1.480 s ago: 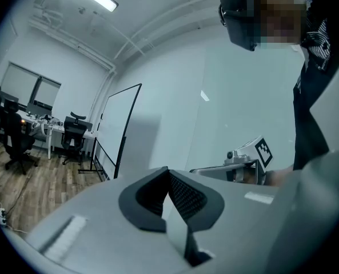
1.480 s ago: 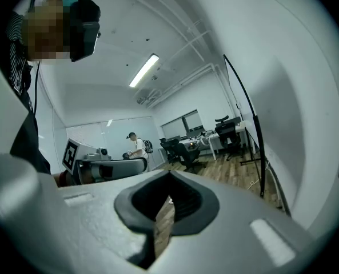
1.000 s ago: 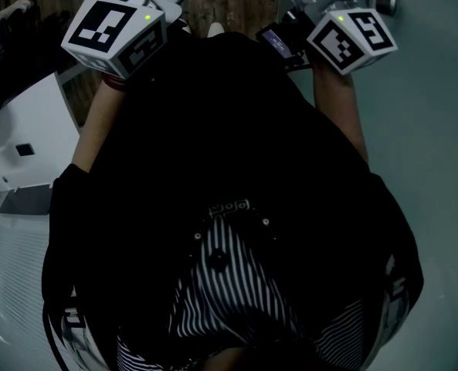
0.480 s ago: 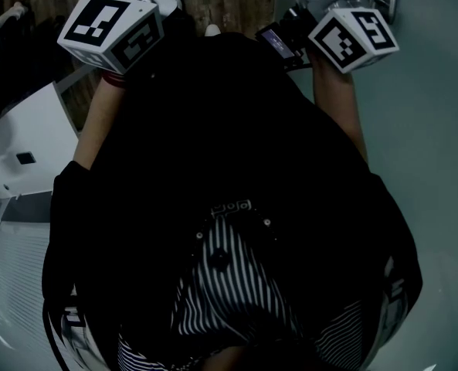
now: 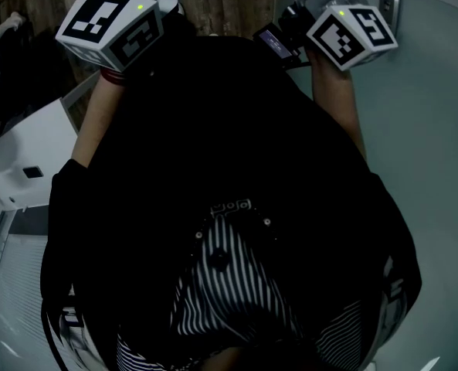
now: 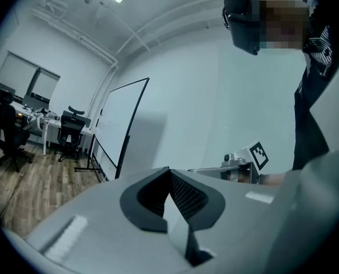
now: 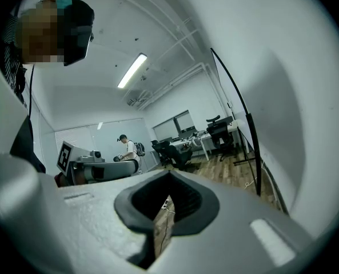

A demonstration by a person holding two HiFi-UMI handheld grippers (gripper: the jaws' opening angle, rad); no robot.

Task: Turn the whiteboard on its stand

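Observation:
The whiteboard (image 6: 119,124) stands upright on its black stand against the pale wall, a few steps ahead in the left gripper view. In the right gripper view only its black frame (image 7: 240,116) shows, nearly edge-on at the right. My left gripper (image 6: 172,204) and right gripper (image 7: 166,204) are both held up in the air, tilted upward and far from the board. Each is shut with nothing between its jaws. In the head view I see only their marker cubes, left cube (image 5: 109,22) and right cube (image 5: 351,35), above my dark top.
Black office chairs and desks (image 6: 72,133) stand on the wooden floor (image 6: 38,187) left of the board. A person with a backpack (image 7: 126,147) stands far back by the windows. A white unit (image 5: 20,161) lies at my left.
Both grippers shifted slightly, so the whiteboard sits a little higher and further right in the left gripper view. The jaws stayed shut.

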